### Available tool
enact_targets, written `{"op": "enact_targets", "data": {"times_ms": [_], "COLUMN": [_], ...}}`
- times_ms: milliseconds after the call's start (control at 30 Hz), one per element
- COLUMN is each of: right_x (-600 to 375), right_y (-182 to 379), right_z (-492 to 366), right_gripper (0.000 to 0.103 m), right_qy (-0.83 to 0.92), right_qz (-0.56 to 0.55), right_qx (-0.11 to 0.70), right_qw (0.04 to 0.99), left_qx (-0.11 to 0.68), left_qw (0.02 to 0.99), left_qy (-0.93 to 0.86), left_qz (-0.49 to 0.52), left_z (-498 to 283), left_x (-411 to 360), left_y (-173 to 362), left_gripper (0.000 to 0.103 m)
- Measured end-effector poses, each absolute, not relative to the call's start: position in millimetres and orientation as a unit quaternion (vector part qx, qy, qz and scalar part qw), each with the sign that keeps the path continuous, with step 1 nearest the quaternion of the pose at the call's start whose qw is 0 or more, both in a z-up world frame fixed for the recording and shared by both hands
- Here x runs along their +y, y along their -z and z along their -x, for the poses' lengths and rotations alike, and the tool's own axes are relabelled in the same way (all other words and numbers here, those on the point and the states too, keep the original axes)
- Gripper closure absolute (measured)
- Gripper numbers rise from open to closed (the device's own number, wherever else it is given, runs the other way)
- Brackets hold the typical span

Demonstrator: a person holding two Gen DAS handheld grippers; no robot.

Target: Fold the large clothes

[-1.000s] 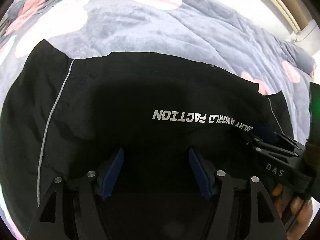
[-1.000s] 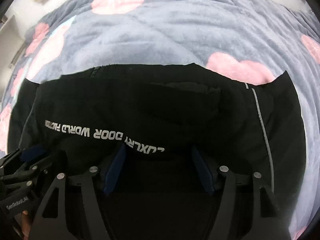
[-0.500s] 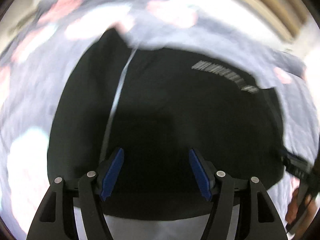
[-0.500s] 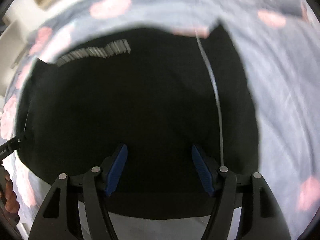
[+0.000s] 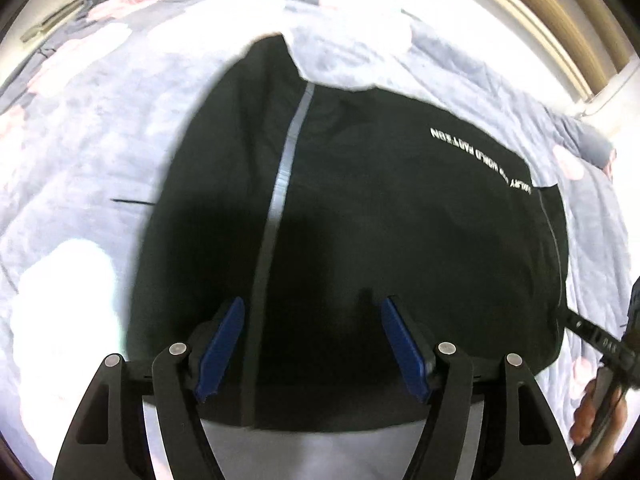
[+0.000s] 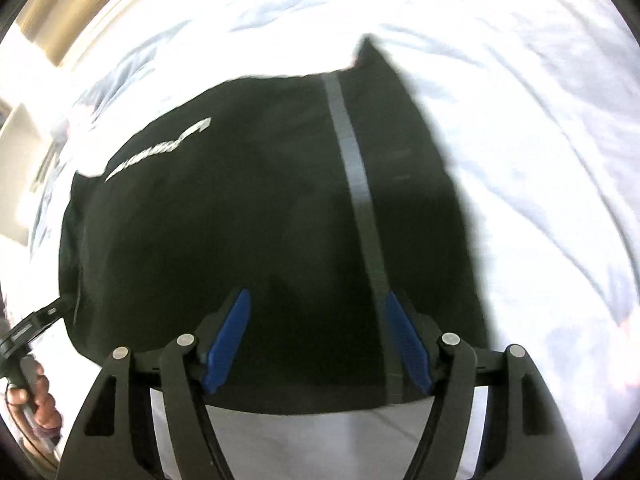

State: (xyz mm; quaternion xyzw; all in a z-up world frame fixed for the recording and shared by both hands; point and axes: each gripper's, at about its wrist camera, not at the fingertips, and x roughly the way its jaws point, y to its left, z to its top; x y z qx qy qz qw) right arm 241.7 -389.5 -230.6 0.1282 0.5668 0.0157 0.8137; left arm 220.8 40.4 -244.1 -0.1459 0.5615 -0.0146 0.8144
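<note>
A black garment with grey stripes and white lettering lies folded on a blue-grey blanket with pink shapes. It also shows in the right wrist view. My left gripper is open and empty above the garment's near edge, left of middle. My right gripper is open and empty above the near edge, right of middle. The right gripper shows at the right edge of the left wrist view, the left gripper at the left edge of the right wrist view.
The blanket spreads around the garment on all sides. A wooden frame runs along the far right of the bed, and shows in the right wrist view. A pale floor strip lies below the near edge.
Both grippers have pulled back and up from the garment and apart from each other. The garment now lies smaller in view, with its near edge visible.
</note>
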Motion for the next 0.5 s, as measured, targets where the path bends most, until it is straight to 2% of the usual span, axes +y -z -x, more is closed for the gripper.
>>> {"op": "enact_targets", "data": {"times_ms": [300,400,500], "right_x": [-446.6,-451.1,-445.5], "right_y": [228.5,227.5,222.8], "right_z": [-249.7,-255.7,-259.3], "right_gripper": [0.024,0.024,0.024], "right_qy": [0.042,0.039,0.034], "right_qz": [-0.182,-0.201,-0.176], "right_qx": [0.557,0.551,0.552], "right_qw": [0.809,0.809,0.815], "left_qx": [0.523,0.529,0.541], "left_qw": [0.819,0.816,0.808], "left_qy": [-0.013,-0.011,0.01], "left_qz": [0.233,0.234,0.234], "left_z": [-219.5,-230.3,-248.4], "left_x": [143.4,148.7,139.3], "left_y": [219.2,220.7,230.5], "left_gripper": [0.03,0.03,0.03]}}
